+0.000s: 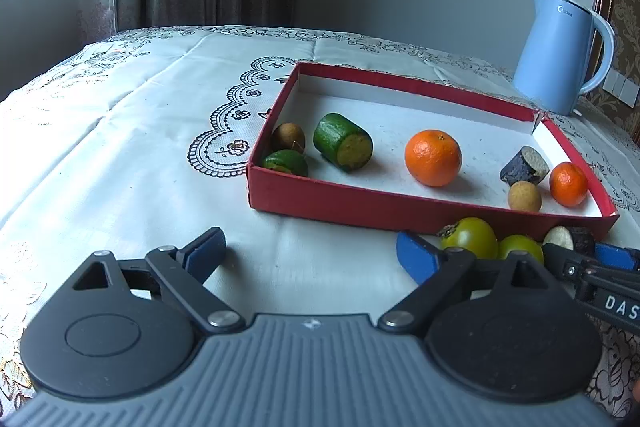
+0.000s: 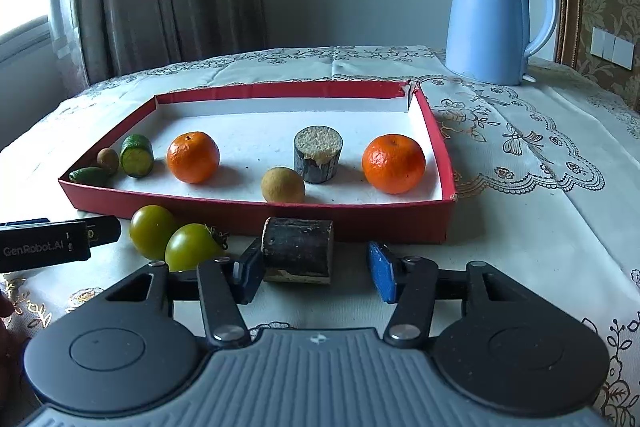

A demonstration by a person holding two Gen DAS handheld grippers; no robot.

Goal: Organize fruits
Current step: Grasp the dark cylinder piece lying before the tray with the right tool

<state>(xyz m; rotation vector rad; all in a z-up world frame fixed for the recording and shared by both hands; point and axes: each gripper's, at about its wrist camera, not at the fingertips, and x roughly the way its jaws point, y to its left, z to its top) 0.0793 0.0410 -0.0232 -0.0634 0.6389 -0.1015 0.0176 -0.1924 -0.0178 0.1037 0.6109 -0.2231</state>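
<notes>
My right gripper (image 2: 312, 273) has the dark log-like chunk (image 2: 298, 251) between its jaws: the left pad touches its end, the right pad stands apart, so nothing is pinched. The red box (image 2: 256, 215) wall rises just behind the chunk at twelve o'clock. Two green tomatoes (image 2: 172, 239) sit at ten o'clock, close beside my left pad. My left gripper (image 1: 310, 253) is spread wide over bare tablecloth (image 1: 140, 131), with open room toward nine o'clock. Inside the box lie two oranges (image 2: 193, 157), a longan (image 2: 283, 185) and cut pieces. The blue kettle (image 2: 492, 15) at one o'clock reads "Midea"; the left gripper's side reads "GenRobot.AI".
</notes>
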